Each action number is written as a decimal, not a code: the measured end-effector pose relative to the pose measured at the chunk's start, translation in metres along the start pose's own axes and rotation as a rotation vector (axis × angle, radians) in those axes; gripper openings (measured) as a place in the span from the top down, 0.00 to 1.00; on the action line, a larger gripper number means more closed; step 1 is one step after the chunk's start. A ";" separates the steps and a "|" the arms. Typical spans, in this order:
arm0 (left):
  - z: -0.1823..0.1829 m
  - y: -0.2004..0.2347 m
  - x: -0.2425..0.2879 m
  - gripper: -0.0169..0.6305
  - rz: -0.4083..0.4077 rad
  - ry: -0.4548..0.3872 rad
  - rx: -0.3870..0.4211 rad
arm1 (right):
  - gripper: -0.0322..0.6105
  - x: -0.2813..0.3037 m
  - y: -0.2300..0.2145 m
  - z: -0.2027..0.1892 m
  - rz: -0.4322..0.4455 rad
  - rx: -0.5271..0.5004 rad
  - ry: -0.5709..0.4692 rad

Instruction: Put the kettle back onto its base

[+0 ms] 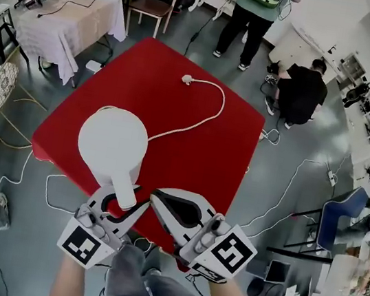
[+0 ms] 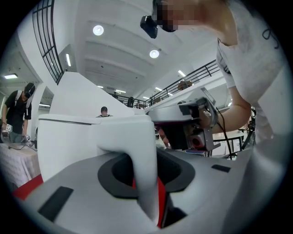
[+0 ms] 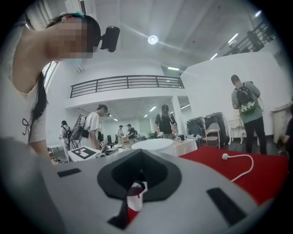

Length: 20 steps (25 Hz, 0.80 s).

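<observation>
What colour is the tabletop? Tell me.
Red; the tabletop shows best in the head view.

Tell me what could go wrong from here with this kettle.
1. The handle sits between the jaws of the left gripper, gaps showing; pulling back crookedly could drag or tip the kettle.
2. The kettle stands near the edge of the table, so a shove might send it off.
3. The loose cord from under the kettle could snag on a gripper.
</observation>
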<state>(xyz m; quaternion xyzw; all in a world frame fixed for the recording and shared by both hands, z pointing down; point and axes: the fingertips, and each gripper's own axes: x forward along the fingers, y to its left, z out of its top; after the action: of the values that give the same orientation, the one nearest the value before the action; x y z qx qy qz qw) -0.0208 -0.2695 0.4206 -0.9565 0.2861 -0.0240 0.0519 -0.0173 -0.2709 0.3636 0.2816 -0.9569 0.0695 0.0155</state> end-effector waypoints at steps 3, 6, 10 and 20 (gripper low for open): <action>-0.002 0.000 -0.003 0.82 -0.016 0.029 -0.002 | 0.94 -0.002 0.002 0.001 0.004 0.002 -0.001; -0.003 -0.002 -0.007 0.81 -0.039 0.054 0.005 | 0.94 -0.003 0.005 0.001 0.010 0.002 0.002; -0.004 -0.002 -0.013 0.79 -0.067 0.080 -0.011 | 0.94 -0.004 0.008 0.002 0.016 0.006 0.001; -0.005 0.002 -0.034 0.75 -0.069 0.133 -0.026 | 0.94 -0.005 0.016 0.005 0.037 0.012 0.000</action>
<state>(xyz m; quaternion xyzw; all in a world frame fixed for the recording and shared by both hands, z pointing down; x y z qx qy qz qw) -0.0506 -0.2532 0.4250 -0.9627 0.2558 -0.0856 0.0193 -0.0221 -0.2558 0.3559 0.2639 -0.9615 0.0755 0.0126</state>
